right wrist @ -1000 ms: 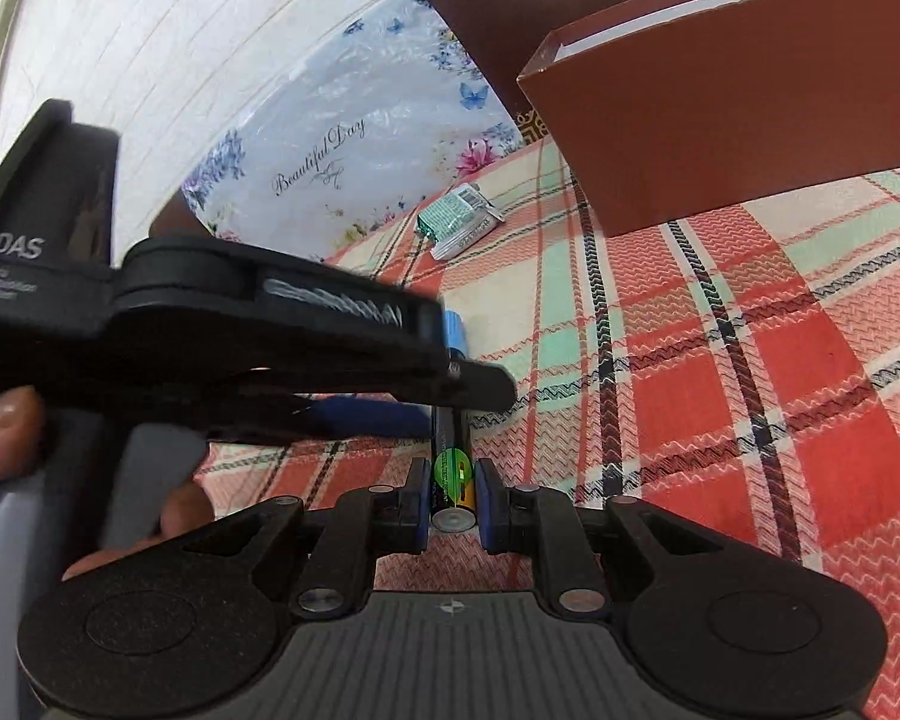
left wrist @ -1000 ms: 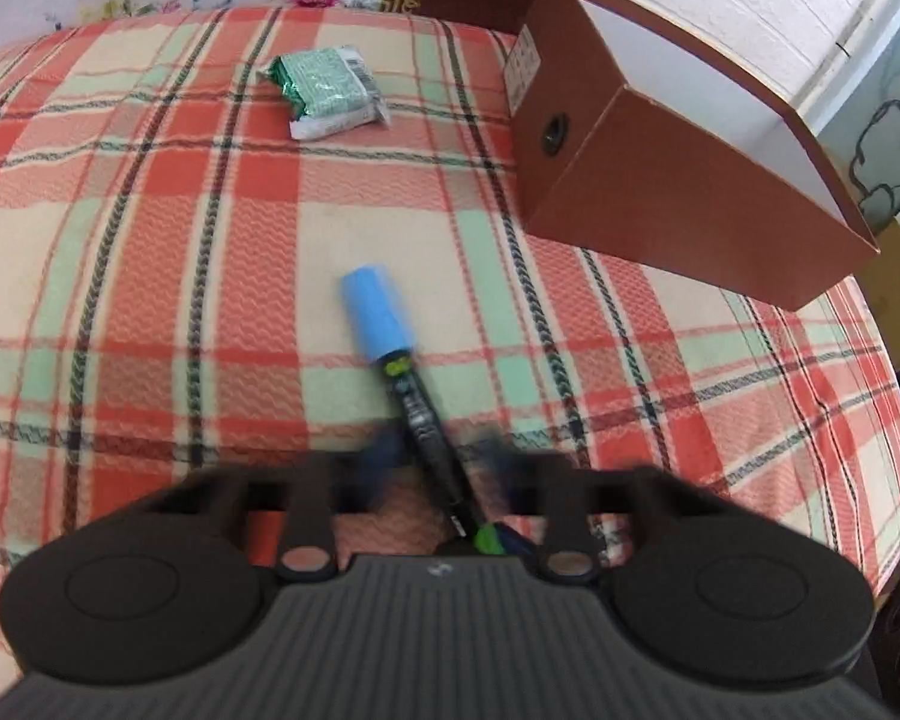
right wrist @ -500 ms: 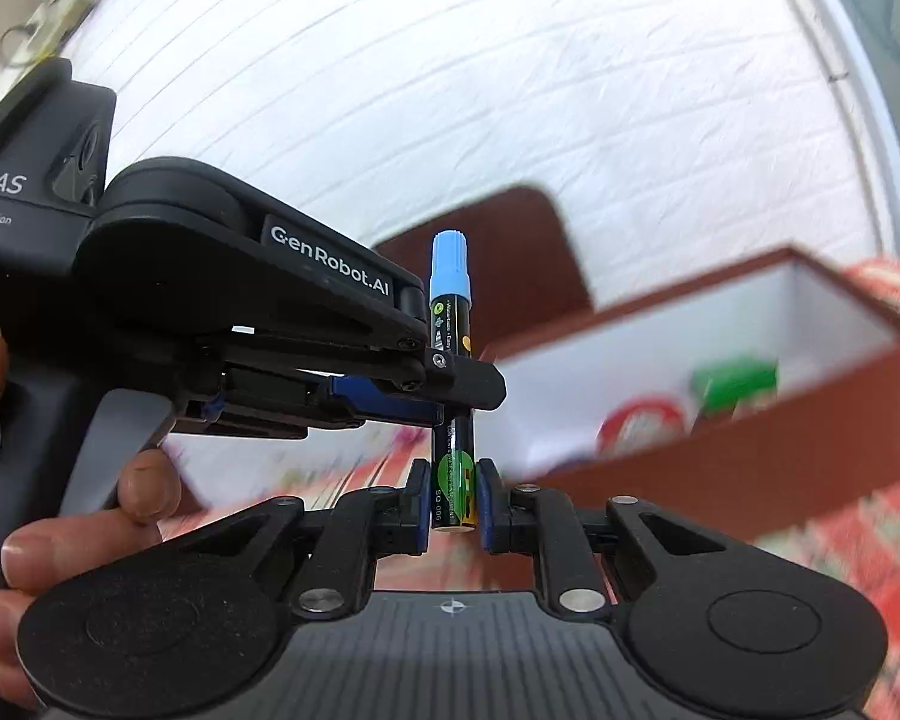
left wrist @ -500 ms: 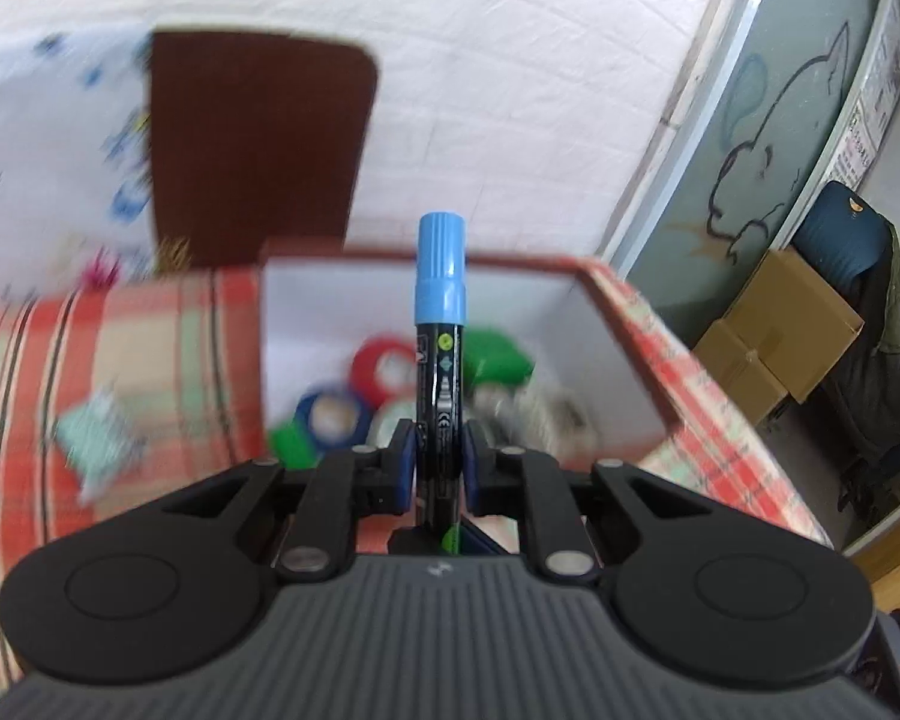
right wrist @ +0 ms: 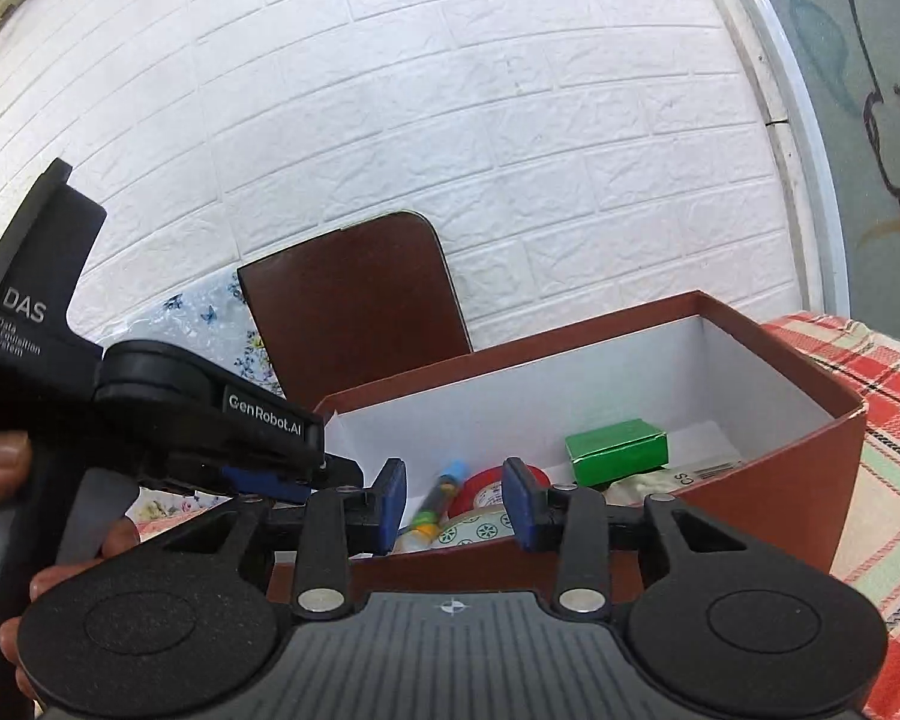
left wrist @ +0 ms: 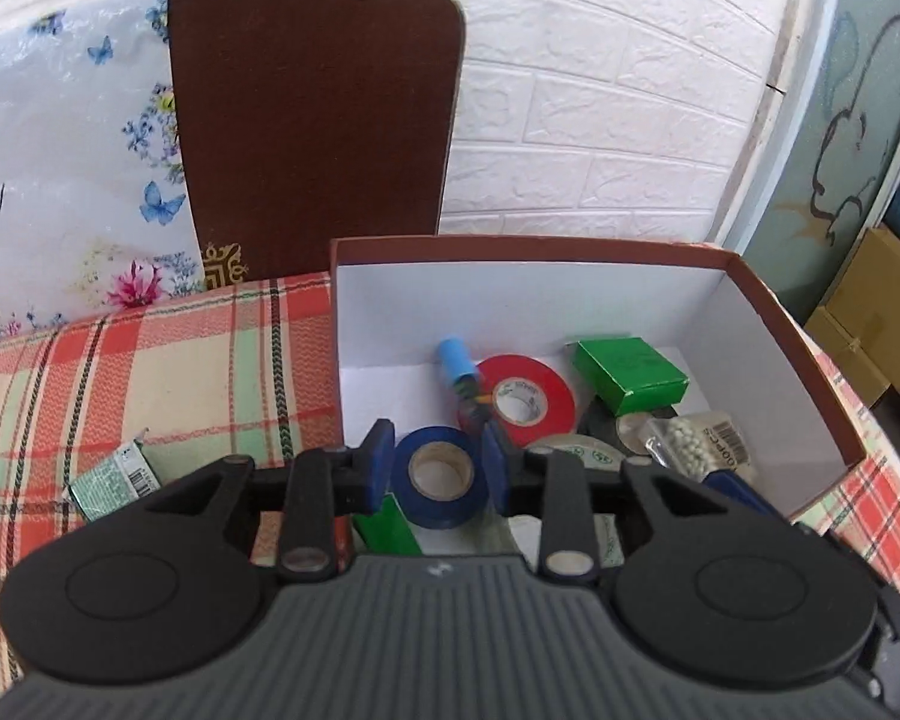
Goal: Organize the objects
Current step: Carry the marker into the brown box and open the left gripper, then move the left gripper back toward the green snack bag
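White brick-pattern wall (left wrist: 600,90) behind. Brown chair back (left wrist: 312,120) against it. Floral sheet (left wrist: 60,180) at left. Cardboard boxes (left wrist: 864,324) at right. Bright daylight.

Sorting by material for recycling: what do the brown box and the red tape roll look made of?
Brown box: likely matte cardboard, given its thin straight walls and white lining. Red tape roll: glossy, probably vinyl tape on a pale, apparently cardboard core.
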### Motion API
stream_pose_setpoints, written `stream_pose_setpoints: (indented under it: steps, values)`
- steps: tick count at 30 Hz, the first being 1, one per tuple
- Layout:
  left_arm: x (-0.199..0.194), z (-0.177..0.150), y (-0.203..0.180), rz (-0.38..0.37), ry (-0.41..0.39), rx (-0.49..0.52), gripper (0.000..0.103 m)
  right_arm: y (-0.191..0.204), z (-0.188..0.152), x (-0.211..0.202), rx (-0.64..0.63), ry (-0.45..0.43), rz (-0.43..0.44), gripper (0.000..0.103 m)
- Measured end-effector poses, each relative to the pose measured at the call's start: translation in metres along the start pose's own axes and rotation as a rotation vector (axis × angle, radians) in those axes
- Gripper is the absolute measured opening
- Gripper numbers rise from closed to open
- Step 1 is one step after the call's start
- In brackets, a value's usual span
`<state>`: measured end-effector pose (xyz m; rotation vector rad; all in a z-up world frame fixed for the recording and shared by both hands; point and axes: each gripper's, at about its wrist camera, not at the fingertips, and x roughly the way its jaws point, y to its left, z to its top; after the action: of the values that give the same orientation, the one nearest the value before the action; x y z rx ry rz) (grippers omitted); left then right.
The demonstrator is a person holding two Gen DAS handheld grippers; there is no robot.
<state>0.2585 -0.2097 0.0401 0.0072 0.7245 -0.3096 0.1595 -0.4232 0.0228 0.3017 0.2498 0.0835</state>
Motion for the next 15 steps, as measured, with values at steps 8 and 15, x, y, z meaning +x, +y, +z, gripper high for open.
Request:
stream_pose_setpoints:
  steps: [8, 15]
  values:
    - [-0.025, -0.011, -0.013, 0.015, 0.01, 0.045, 0.034, -0.004, 0.008, -0.026, 0.017, -0.009, -0.015, 0.037]
    - [-0.06, -0.039, -0.016, 0.043, 0.007, 0.095, 0.035, 0.01, -0.003, -0.064, 0.026, 0.039, -0.036, 0.037]
